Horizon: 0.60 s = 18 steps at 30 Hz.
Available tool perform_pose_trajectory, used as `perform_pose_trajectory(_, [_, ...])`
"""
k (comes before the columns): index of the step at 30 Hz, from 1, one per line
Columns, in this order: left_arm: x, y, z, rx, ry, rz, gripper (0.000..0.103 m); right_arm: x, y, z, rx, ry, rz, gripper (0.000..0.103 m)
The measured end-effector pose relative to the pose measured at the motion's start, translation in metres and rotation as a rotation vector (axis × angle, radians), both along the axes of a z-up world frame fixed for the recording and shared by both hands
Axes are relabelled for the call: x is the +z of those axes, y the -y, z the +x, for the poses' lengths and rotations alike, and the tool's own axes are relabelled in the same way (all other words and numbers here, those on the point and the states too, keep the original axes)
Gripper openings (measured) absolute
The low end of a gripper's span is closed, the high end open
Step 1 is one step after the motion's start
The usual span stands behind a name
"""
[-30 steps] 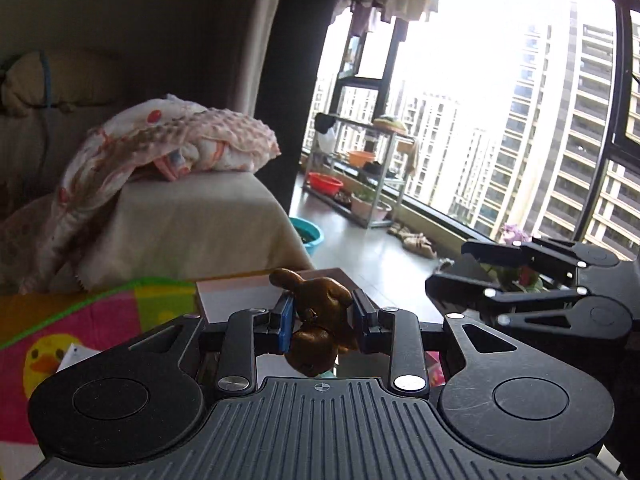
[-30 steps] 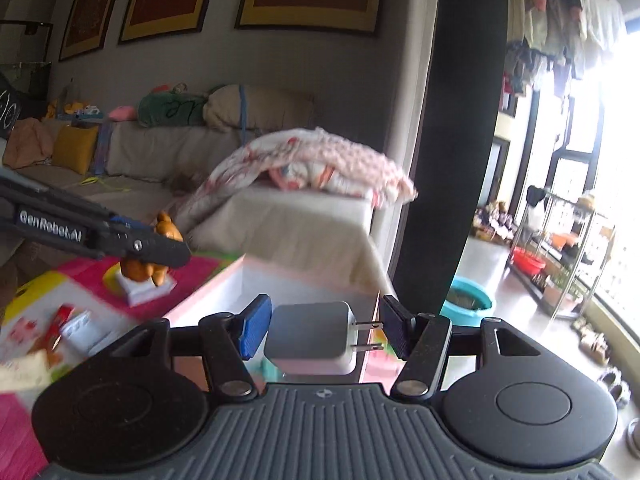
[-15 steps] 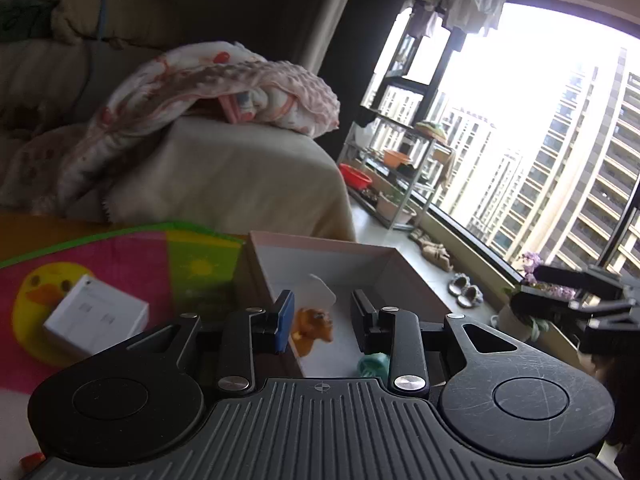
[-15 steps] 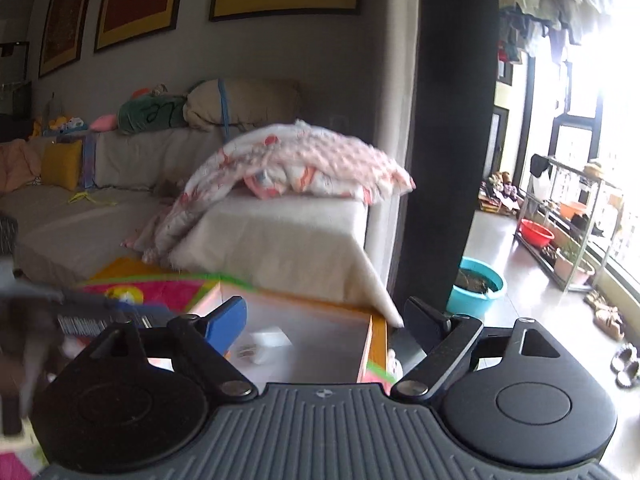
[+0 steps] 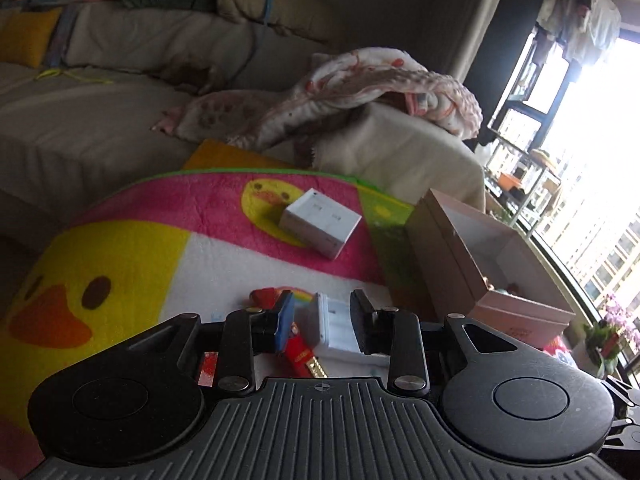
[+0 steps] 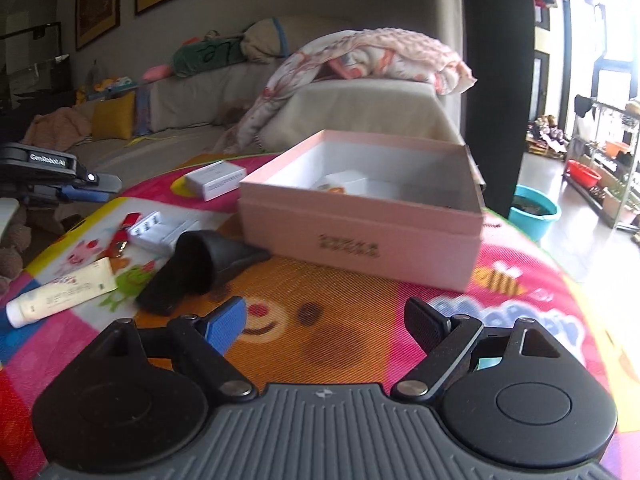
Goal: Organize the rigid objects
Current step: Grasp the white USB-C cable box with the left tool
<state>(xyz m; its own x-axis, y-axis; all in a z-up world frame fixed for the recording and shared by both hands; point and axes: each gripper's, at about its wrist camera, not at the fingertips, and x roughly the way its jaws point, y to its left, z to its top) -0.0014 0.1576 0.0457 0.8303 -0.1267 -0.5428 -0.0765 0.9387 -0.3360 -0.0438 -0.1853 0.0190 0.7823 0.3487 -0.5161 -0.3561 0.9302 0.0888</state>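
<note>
Underneath everything lies a bright children's play mat (image 6: 340, 300), printed with ducks, a bear face, a bee and frogs in pink, yellow and orange, and the open pink box (image 6: 360, 232) stands on it as the landmark. Inside the box small items show, among them an orange-brown figure and a white piece; they are too small to name further. Left of the box in the right wrist view lie a white ribbed tray (image 6: 162, 232), a red item (image 6: 130, 220), a black funnel-shaped piece (image 6: 208, 256) on its side and a white tube (image 6: 60, 292), the tube farthest from the box. Behind the box's left corner sits a small white carton (image 6: 216, 180). Beyond the box a beige sofa (image 6: 360, 108) carries a pink patterned blanket (image 6: 380, 54), with framed pictures on the wall above and a teal basin (image 6: 534, 210) on the floor to the box's right, near tall bright windows. The right gripper (image 6: 324, 320) hovers before the box, its jaws having just opened wide with nothing between them. The left gripper (image 5: 322, 320) stands narrow above the white ribbed tray, left of the box, its pads not clearly pressing anything.
</note>
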Motion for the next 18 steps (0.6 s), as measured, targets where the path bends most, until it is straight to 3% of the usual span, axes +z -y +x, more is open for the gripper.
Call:
perform_pose_trajectory(5, [-0.002, 0.002, -0.005, 0.077, 0.012, 0.005, 0.034, -0.003, 0.004, 0.005, -0.024, -0.023, 0.015, 0.087])
perform_pose_trajectory(8, [-0.008, 0.005, -0.002, 0.076, -0.024, 0.024, 0.034, -0.006, 0.006, 0.012, -0.039, -0.066, 0.029, 0.087])
perform_pose_trajectory(12, [-0.008, 0.0, 0.004, 0.066, -0.03, -0.045, 0.034, -0.008, 0.009, 0.015, -0.058, -0.086, 0.042, 0.087])
perform_pose_trajectory(15, [0.004, -0.004, 0.035, -0.005, -0.026, -0.114, 0.034, -0.009, 0.007, 0.016, -0.062, -0.101, 0.035, 0.087])
perform_pose_trajectory(18, [0.015, -0.001, 0.078, -0.007, -0.004, -0.031, 0.034, -0.01, 0.006, 0.018, -0.062, -0.117, 0.022, 0.087])
